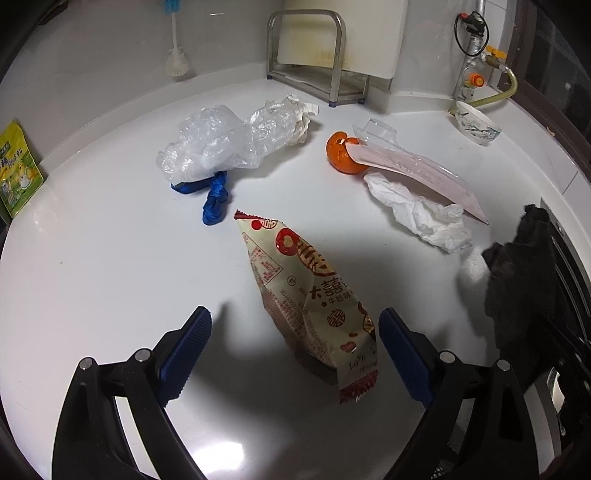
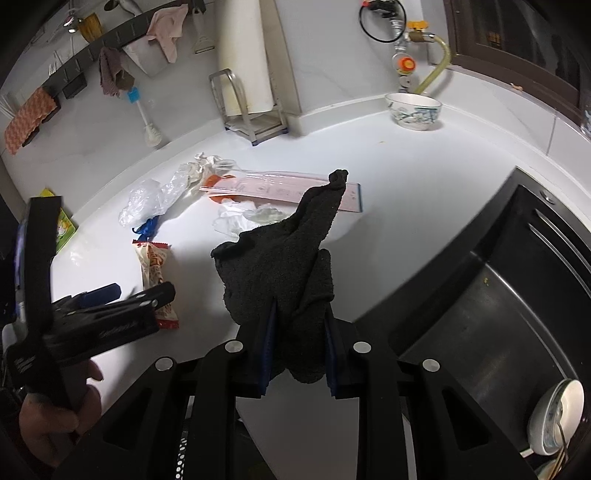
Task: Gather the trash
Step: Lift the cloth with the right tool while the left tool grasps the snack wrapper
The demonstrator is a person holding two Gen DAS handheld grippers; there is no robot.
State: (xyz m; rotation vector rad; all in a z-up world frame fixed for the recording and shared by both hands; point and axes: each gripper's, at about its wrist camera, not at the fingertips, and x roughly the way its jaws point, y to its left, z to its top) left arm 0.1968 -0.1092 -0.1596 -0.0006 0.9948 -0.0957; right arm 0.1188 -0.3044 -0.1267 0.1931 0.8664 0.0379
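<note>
Now the right gripper (image 2: 299, 332) clamps a dark cloth (image 2: 280, 258) above the counter (image 2: 406, 192), while the left gripper (image 1: 295, 332) spreads wide around the snack wrapper (image 1: 310, 302).

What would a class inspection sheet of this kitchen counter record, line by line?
Surface: white counter, mostly bare.
Job's things: snack wrapper, clear plastic bag, crumpled tissue, orange peel, flat clear packet, blue ribbon.
Clutter: bowl, metal rack.
Grippers: left gripper open astride the wrapper; right gripper shut on dark cloth.
Cables: black loop at the valve.
Surroundings: sink.
</note>
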